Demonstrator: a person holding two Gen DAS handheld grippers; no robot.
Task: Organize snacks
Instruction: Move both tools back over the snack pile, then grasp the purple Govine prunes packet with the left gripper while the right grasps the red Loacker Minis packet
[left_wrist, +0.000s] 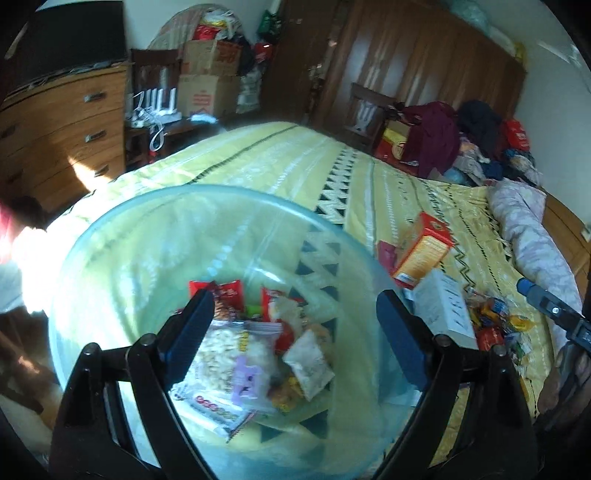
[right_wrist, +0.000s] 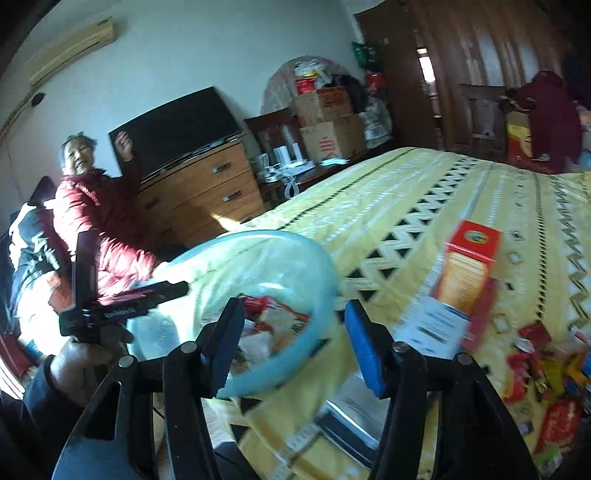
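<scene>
Both tongs, the left tongs (left_wrist: 291, 332) and right tongs (right_wrist: 295, 343), are hanging spread and empty at frame bottom over the bowl (left_wrist: 92, 236), which is collecting snack packets (left_wrist: 236, 343) from the bed (left_wrist: 258, 155).

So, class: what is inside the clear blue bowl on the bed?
The clear blue bowl holds snack packets: a bag of pale puffed snacks, red wrappers and a small white packet. Anything beneath that pile is covered.

Setting: home bedroom | Evidence: bed (right_wrist: 424, 192) under yellow patterned cover; wooden dresser (right_wrist: 207, 195); dark wardrobe (left_wrist: 406, 62); stacked cardboard boxes (right_wrist: 328, 122); wall air conditioner (right_wrist: 70, 48)
</scene>
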